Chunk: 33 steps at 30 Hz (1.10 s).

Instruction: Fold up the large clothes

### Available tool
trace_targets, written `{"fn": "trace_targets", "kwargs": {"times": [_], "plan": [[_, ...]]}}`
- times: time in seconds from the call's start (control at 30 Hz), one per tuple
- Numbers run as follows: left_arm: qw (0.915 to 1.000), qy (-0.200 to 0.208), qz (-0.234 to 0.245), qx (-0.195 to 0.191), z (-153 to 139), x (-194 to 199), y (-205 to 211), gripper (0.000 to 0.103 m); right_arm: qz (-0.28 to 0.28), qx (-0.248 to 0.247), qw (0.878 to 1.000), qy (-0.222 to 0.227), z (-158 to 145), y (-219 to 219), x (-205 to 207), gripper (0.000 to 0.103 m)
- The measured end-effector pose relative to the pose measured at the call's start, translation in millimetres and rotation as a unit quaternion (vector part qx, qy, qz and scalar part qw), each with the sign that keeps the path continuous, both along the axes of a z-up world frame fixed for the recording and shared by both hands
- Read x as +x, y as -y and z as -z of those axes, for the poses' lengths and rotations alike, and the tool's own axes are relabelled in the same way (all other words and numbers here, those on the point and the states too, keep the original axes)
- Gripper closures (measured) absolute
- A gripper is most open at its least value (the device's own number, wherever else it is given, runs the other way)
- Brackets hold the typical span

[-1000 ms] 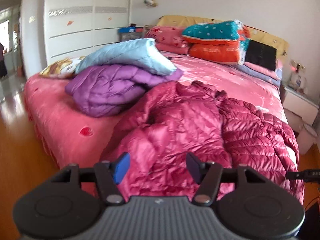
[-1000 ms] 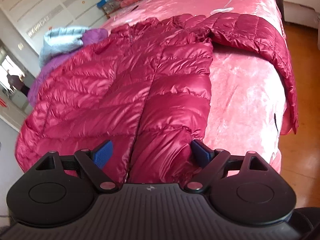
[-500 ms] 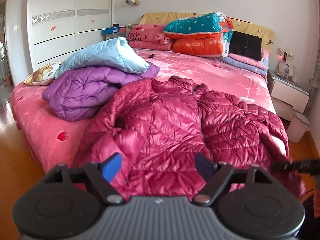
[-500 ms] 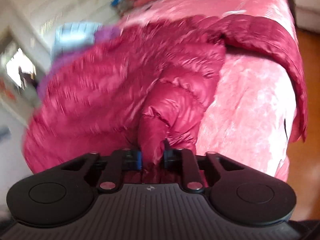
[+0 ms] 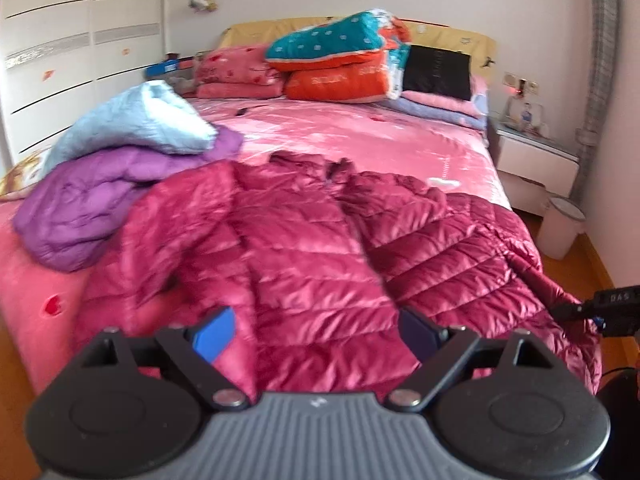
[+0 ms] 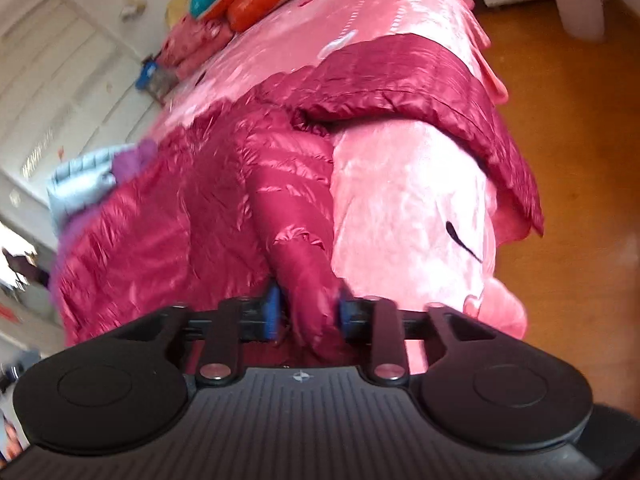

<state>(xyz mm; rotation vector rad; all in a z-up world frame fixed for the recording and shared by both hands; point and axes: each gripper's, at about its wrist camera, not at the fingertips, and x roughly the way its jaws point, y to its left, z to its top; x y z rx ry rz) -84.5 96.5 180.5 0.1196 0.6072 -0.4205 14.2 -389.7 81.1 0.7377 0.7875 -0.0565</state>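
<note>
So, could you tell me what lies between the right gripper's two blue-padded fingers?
A bunched fold of the shiny crimson quilted down jacket sits between the right gripper fingers, seen in the right wrist view.

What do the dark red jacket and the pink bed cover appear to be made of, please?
Dark red jacket: probably glossy nylon or polyester shell with padded fill, judging by its shine and stitched puffy channels. Pink bed cover: seemingly plush, velvety fabric with a soft, patchy sheen.

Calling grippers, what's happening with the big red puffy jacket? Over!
Left gripper open, nothing gripped. Right gripper just reopening, fold of the dark red quilted puffer jacket between its pads. Purple quilted jacket and light blue one heaped beside it.
</note>
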Motion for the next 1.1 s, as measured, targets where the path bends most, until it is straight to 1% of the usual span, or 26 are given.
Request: {"fn": "trace_targets", "kwargs": {"times": [0.07, 0.17, 0.23, 0.33, 0.37, 0.43, 0.5, 0.53, 0.63, 0.7, 0.8, 0.97, 1.03, 1.1], "plan": [[0.9999, 0.007, 0.011, 0.007, 6.9, 6.5, 12.9, 0.014, 0.011, -0.021, 1.0, 0.01, -7.7, -1.9, -0.9, 0.008], [0.9991, 0.023, 0.029, 0.019, 22.2, 16.1, 28.0, 0.014, 0.033, -0.065, 0.996, 0.05, -25.7, -1.7, -5.9, 0.008], [0.9983, 0.033, 0.038, 0.031, 34.9, 24.4, 33.4, 0.014, 0.035, -0.072, 0.994, 0.081, -37.2, -1.7, -8.4, 0.006], [0.9975, 0.04, 0.03, 0.05, 54.1, 40.5, 35.8, 0.014, 0.008, -0.062, 0.989, 0.132, -44.9, -10.4, -2.4, 0.006], [0.9972, 0.042, 0.026, 0.057, 60.1, 45.3, 35.4, 0.014, -0.008, -0.06, 0.988, 0.143, -44.8, -15.5, 3.5, 0.006], [0.9963, 0.046, 0.014, 0.071, 72.8, 55.8, 31.6, 0.014, -0.044, -0.067, 0.985, 0.151, -40.7, -25.4, 17.7, 0.006], [0.9948, 0.046, -0.007, 0.091, 83.6, 67.2, 24.9, 0.014, -0.072, -0.078, 0.983, 0.151, -32.3, -37.8, 39.6, 0.007], [0.9934, 0.049, -0.018, 0.102, 90.2, 72.7, 19.5, 0.014, -0.082, -0.085, 0.982, 0.148, -24.5, -42.3, 43.6, 0.007], [0.99, 0.052, -0.05, 0.121, 106.5, 86.4, 0.5, 0.013, -0.102, -0.135, 0.978, 0.122, -2.0, -58.2, 74.7, 0.008], [0.9898, 0.052, -0.068, 0.114, 113.2, 93.2, -14.2, 0.01, -0.109, -0.144, 0.979, 0.099, 15.2, -61.4, 92.0, 0.009], [0.9913, 0.042, -0.093, 0.084, 115.7, 104.9, -32.2, 0.008, -0.106, -0.137, 0.982, 0.076, 36.6, -65.5, 111.8, 0.009], [0.99, 0.051, -0.096, 0.089, 125.7, 111.8, -30.6, 0.002, -0.101, -0.15, 0.981, 0.073, 56.8, -70.3, 132.6, 0.001], [0.9901, 0.046, -0.099, 0.088, 130.2, 112.8, -30.0, 0.0, -0.101, -0.157, 0.98, 0.073, 63.7, -70.3, 135.2, 0.0], [0.99, 0.042, -0.098, 0.092, 132.0, 113.7, -29.3, 0.0, -0.105, -0.163, 0.978, 0.073, 67.4, -76.0, 137.8, 0.0]]}}
